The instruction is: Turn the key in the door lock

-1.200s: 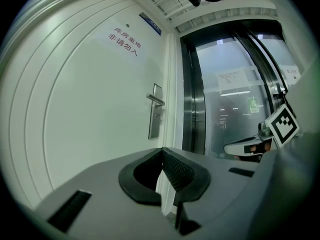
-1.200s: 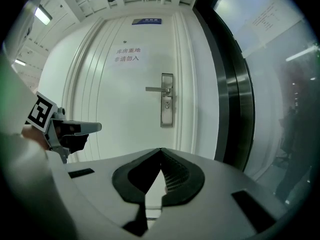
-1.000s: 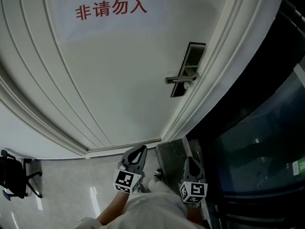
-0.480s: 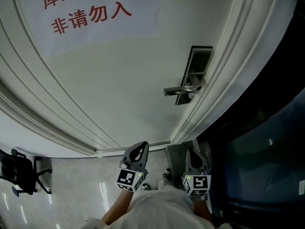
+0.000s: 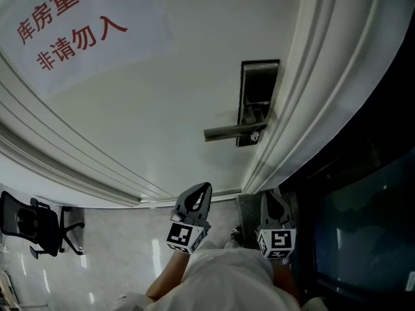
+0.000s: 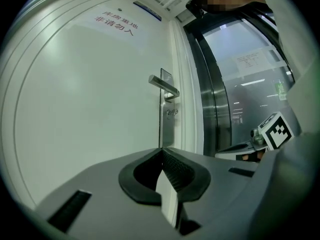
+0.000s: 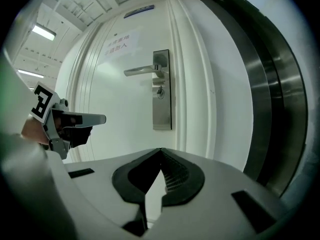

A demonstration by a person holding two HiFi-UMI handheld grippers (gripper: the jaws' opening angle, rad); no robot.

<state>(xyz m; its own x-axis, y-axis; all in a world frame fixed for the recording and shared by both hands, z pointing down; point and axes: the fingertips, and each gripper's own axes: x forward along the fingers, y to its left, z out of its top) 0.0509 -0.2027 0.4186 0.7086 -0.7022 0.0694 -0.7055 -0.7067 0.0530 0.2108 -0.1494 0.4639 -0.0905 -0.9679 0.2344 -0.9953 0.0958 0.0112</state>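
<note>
Door [image 5: 162,109] white, top cut off in head view; sign [image 5: 71,34] partly cropped. L tongs [image 6: 161,151] & R tongs [image 7: 160,150]: both closed, nothing btwn them, well apart from door. Plate [image 7: 161,89] w/ handle [image 7: 142,70]. Key [image 7: 159,91] just under handle, tiny, shape unclear.

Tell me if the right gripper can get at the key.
Probably yes: nothing stands between the right gripper and the key, but it hangs short of the door with jaws shut.
</note>
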